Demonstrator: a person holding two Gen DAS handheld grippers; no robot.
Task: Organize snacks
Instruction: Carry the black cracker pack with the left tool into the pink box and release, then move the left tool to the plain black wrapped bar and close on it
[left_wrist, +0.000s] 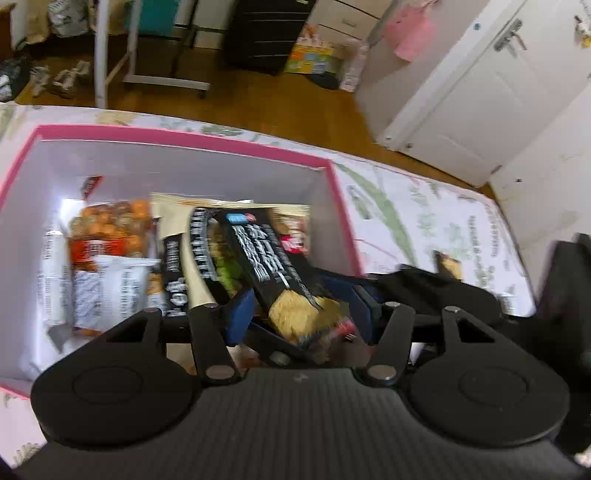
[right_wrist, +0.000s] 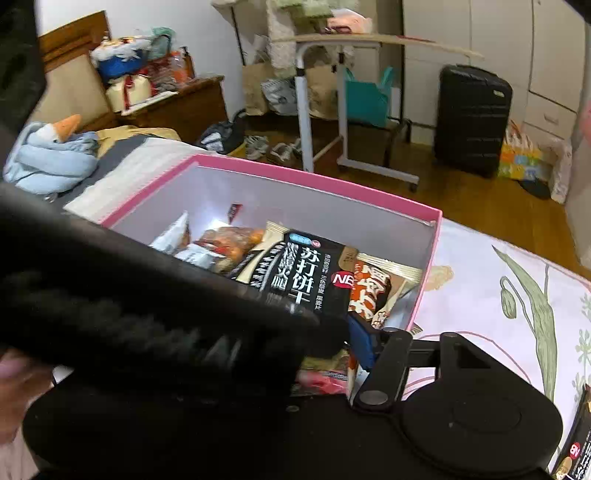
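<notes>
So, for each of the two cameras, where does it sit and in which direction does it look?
Left wrist: sits on the left tool, looking down and forward into the pink box on the bed; its fingers flank a black cracker pack.
Right wrist: sits on the right tool, beside the box, looking across it toward the black suitcase; a dark blurred shape, apparently the other arm or tool, hides its left finger.
Both show the box, cracker pack, suitcase and flowered sheet.

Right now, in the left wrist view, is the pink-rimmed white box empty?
No. The pink-rimmed white box already holds several packets, among them an orange snack bag and a black cracker packet between the left gripper fingers.
</notes>
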